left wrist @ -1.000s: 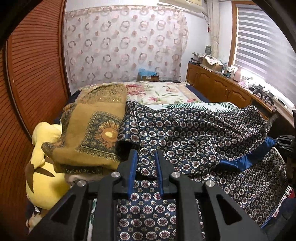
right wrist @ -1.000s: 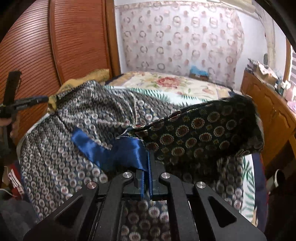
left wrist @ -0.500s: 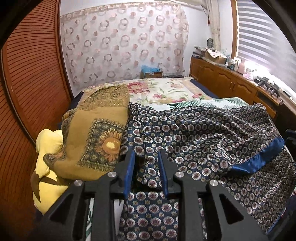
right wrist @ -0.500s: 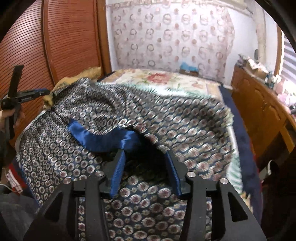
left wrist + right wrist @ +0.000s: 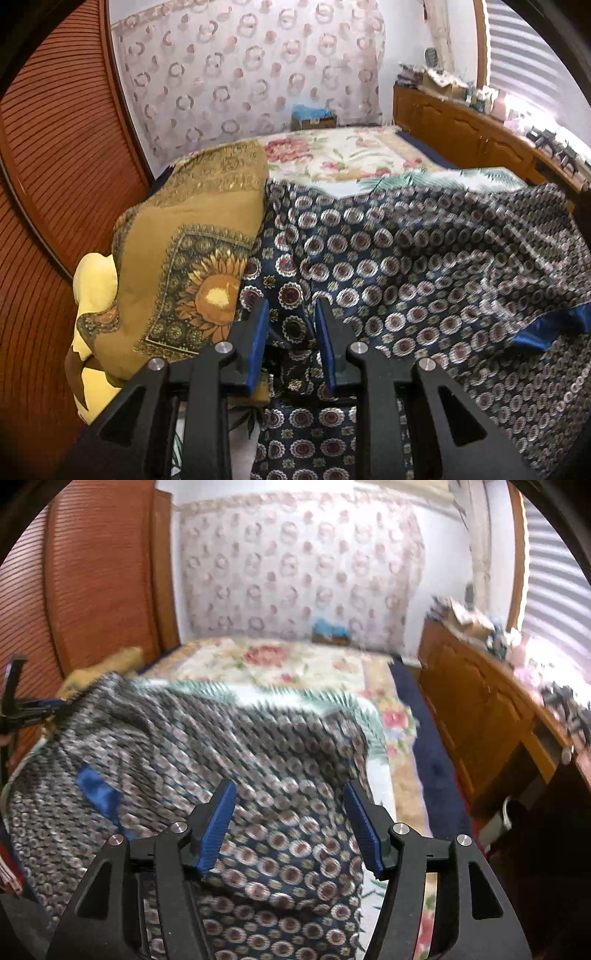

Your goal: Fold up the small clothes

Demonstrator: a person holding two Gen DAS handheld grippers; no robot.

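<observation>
A navy cloth with round flower print [image 5: 406, 266] lies spread over the bed, its shiny blue band [image 5: 546, 328] at the right. My left gripper [image 5: 290, 306] sits at the cloth's left edge, jaws narrow and shut on a bunched fold of it. In the right wrist view the same cloth [image 5: 258, 760] is blurred and its blue band [image 5: 98, 794] lies flat at the left. My right gripper [image 5: 290, 788] hovers over the cloth's right part, its jaws opening wide, the pads touching nothing. The left gripper [image 5: 22, 709] shows at the far left edge.
A mustard sunflower scarf [image 5: 192, 236] lies heaped left of the cloth, over a yellow plush [image 5: 92, 280]. A floral bedcover [image 5: 343, 158] stretches behind. Wooden slatted doors [image 5: 55, 147] stand left, and a wooden cabinet [image 5: 480, 709] with clutter runs along the right.
The right gripper let go of the blue band and opened; the raised flap dropped flat on the cloth. The left gripper shifted toward the scarf, the cloth's edge still between its jaws.
</observation>
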